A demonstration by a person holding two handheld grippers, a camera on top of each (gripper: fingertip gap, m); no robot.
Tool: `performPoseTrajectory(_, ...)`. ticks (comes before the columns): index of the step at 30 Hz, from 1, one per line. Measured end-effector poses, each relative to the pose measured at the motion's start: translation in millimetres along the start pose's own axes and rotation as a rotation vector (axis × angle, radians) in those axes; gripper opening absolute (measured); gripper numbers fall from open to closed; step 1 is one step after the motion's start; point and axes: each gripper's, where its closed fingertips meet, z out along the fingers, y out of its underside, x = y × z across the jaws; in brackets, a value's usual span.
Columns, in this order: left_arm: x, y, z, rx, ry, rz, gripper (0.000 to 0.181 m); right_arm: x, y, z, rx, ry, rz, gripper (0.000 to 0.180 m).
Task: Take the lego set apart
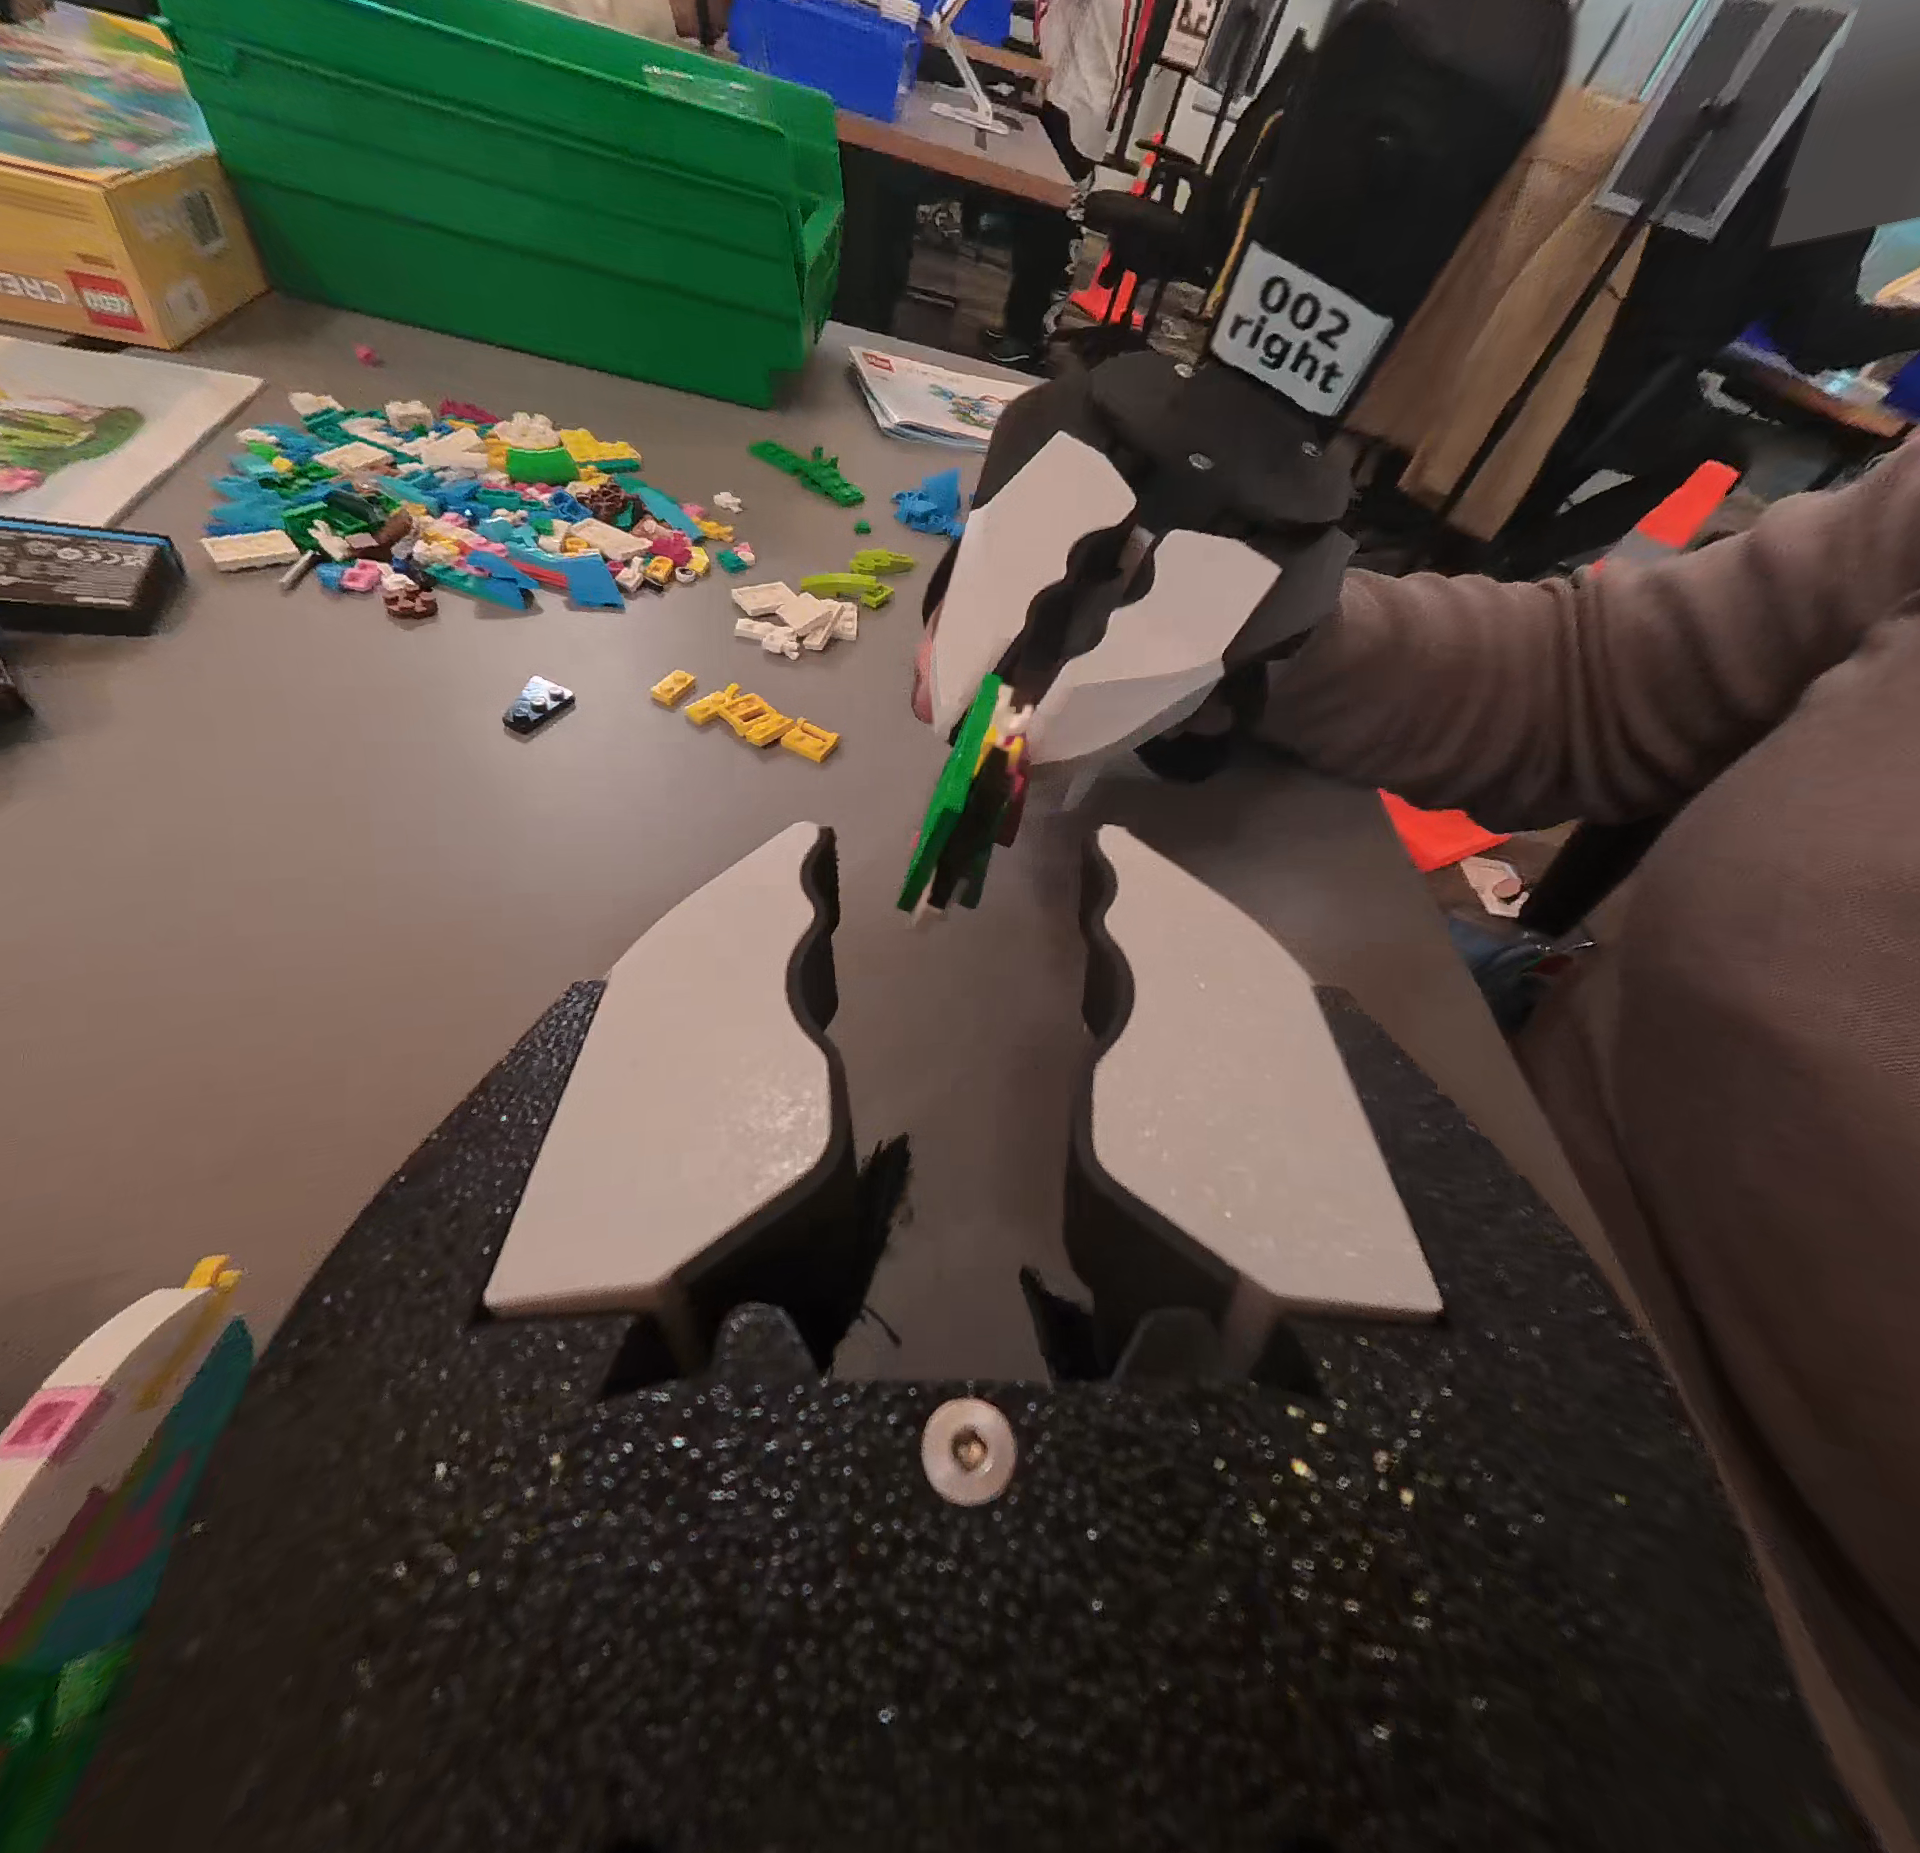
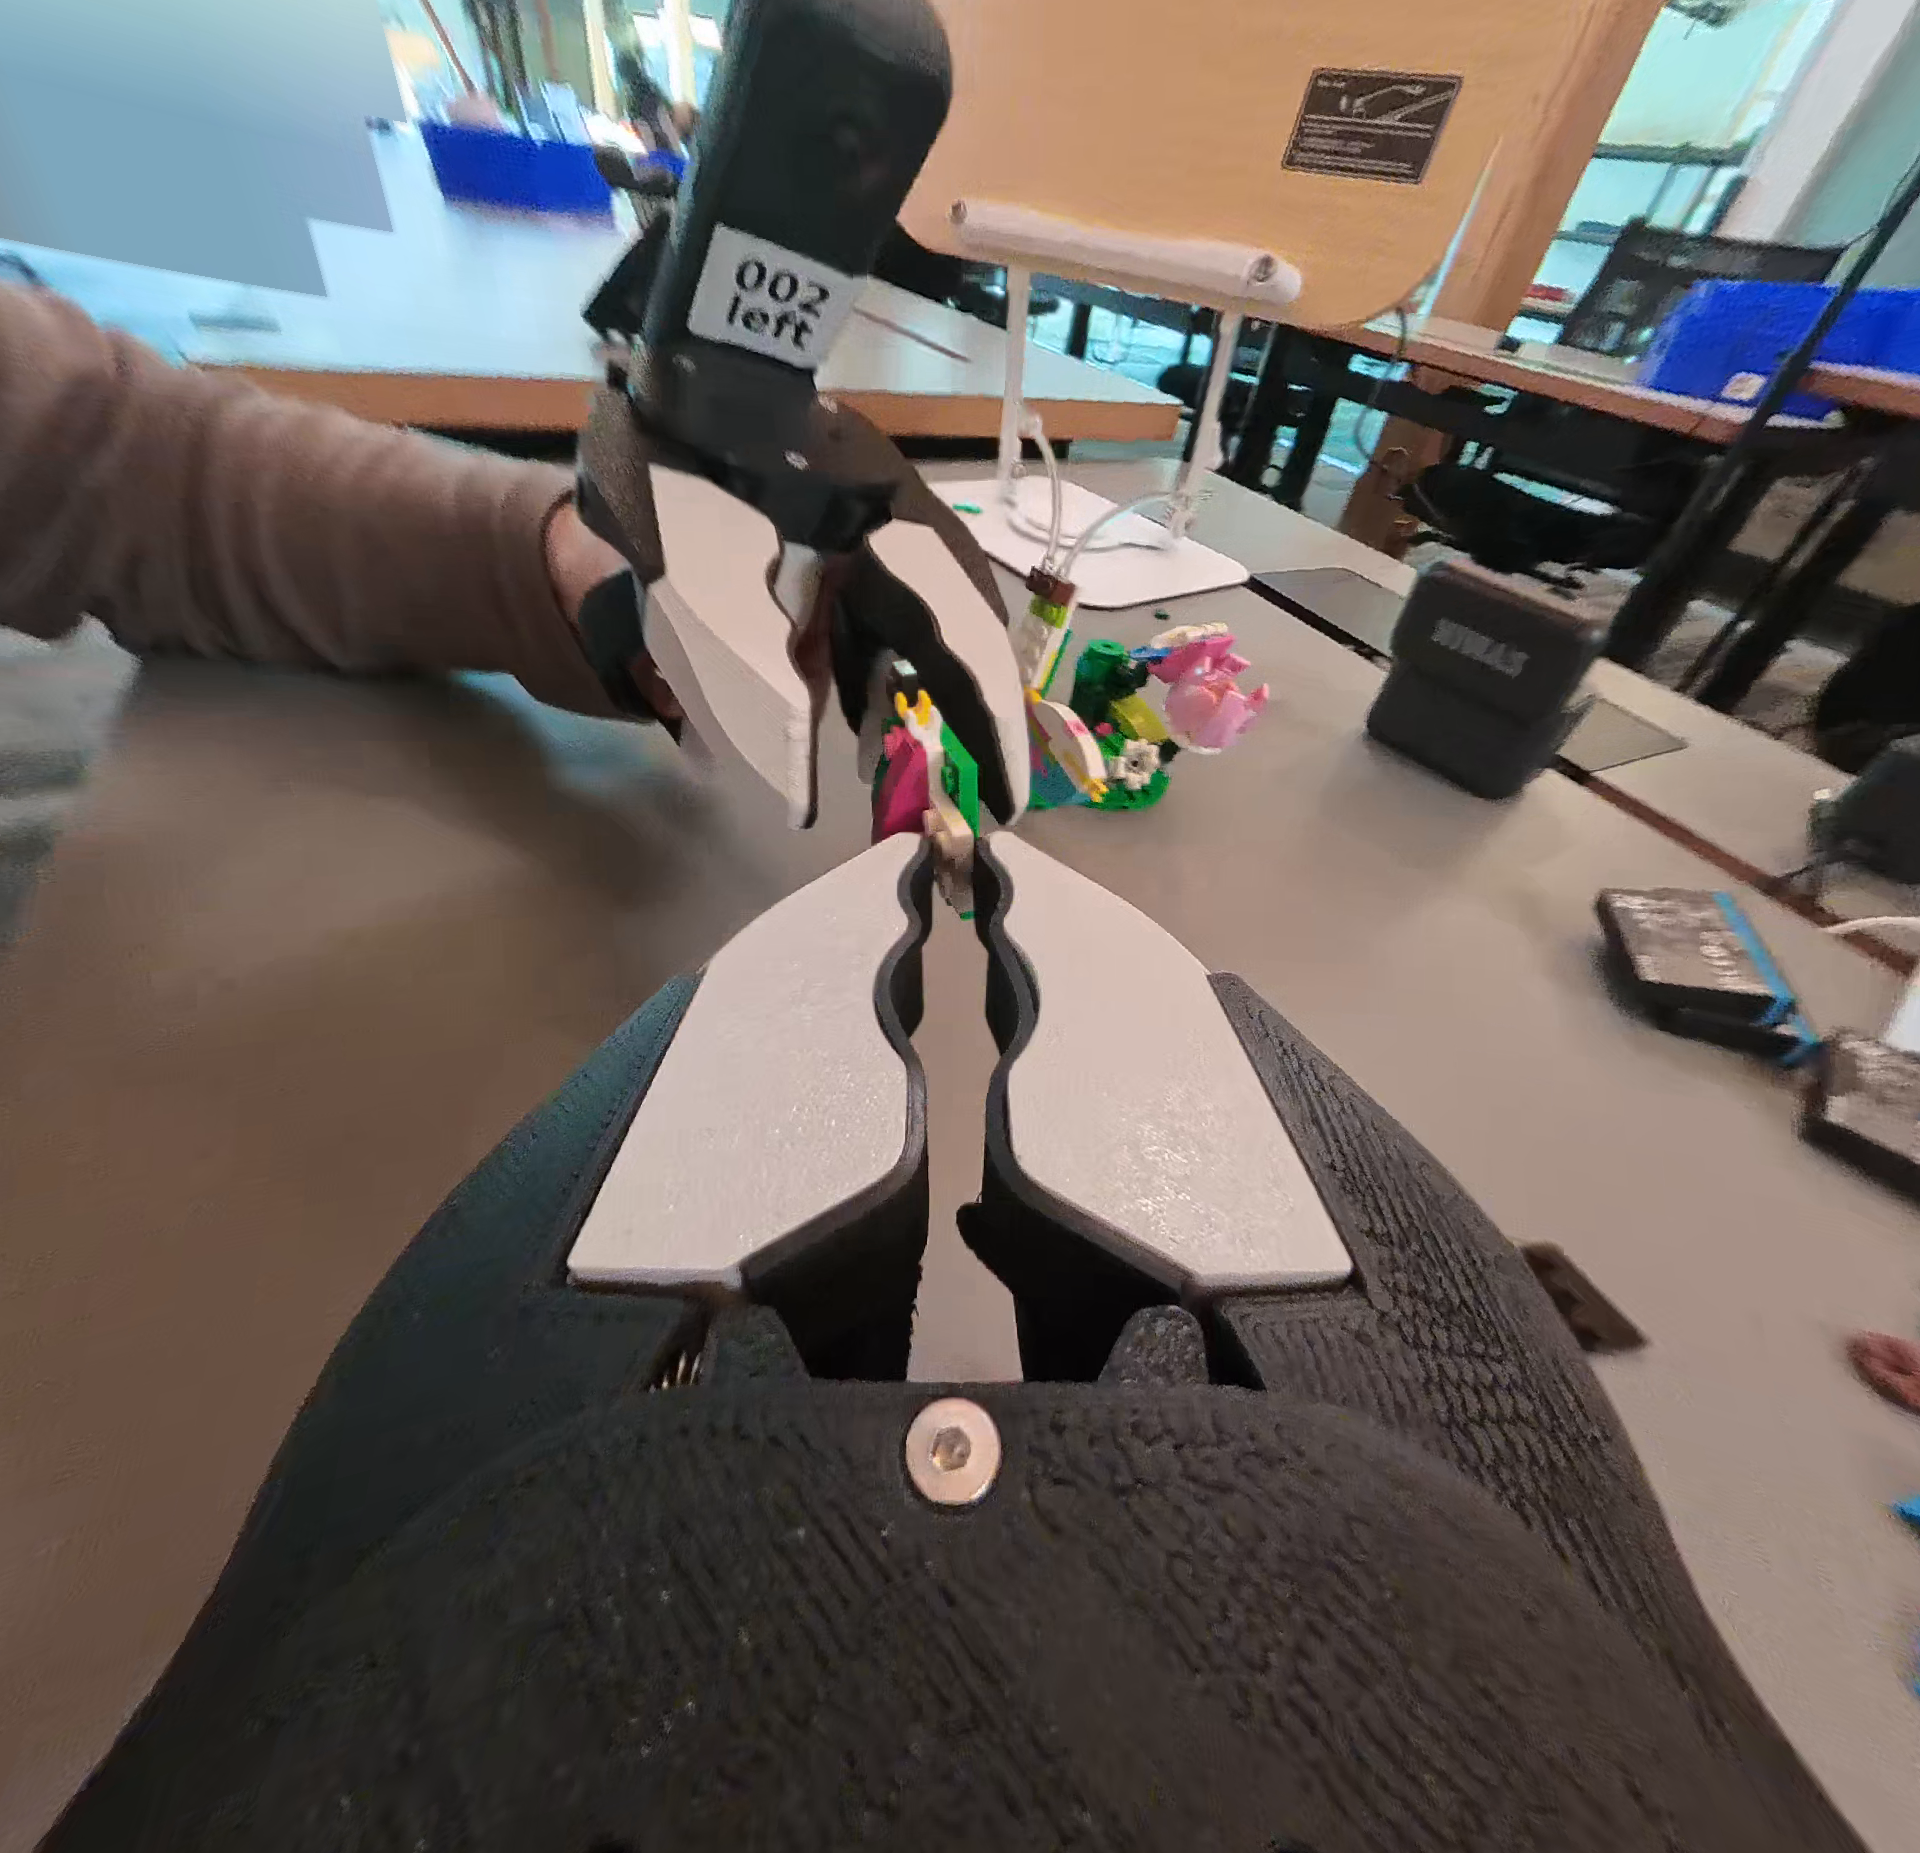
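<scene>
Pinching a small stack of lego plates (image 1: 961, 795) at its upper end, the right claw (image 1: 1023, 733) holds the piece clear of the grey counter (image 1: 312, 920), while the left claw (image 1: 956, 858) stands spread with the stack's free end just off its tips, toward 12 o'clock. In the right wrist view the same stack (image 2: 940, 801) sits pressed between the right claw's tips (image 2: 951, 873), and the left claw (image 2: 904, 795) appears to bracket it from 12 o'clock without visibly closing. To do the step well, the left claw would best close on the outermost green plate alone, near its free edge, then peel it sideways rather than pull straight, with the right grip kept firm. Loose bricks (image 1: 468, 515) lie heaped on the counter toward 10 o'clock, before a green bin (image 1: 499, 172). The partly built model (image 2: 1122, 733) stands farther along the counter; in the left wrist view only a blurred corner shows at 8 o'clock. How many plates make up the stack, and which studs join them, cannot be made out. Whether the left fingertips (image 2: 1003, 764) touch the stack is unclear.
</scene>
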Motion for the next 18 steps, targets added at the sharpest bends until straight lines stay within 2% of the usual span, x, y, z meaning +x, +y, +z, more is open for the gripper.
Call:
performPoseTrajectory(1,-0.2,0.2,-0.1,0.000,0.003,-0.004,0.041,-0.8,-1.6,-0.2,0.017,-0.020,0.040,0.006)
performPoseTrajectory(4,4.5,-3.6,-2.1,0.039,0.034,0.014,0.015,-1.9,-3.9,-1.3,0.049,-0.065,0.130,0.006)
performPoseTrajectory(8,4.4,-12.6,-8.0,0.088,0.046,0.026,0.024,1.3,-3.6,-3.6,0.056,-0.072,0.162,0.006)
performPoseTrajectory(14,-0.3,0.5,-3.6,-0.005,-0.014,0.118,0.011,-0.6,-1.4,-3.1,0.044,-0.084,0.169,0.005)
performPoseTrajectory(18,-1.7,-1.5,-3.9,0.009,-0.006,0.062,0.010,1.4,-0.7,-3.2,0.048,-0.079,0.186,0.006)
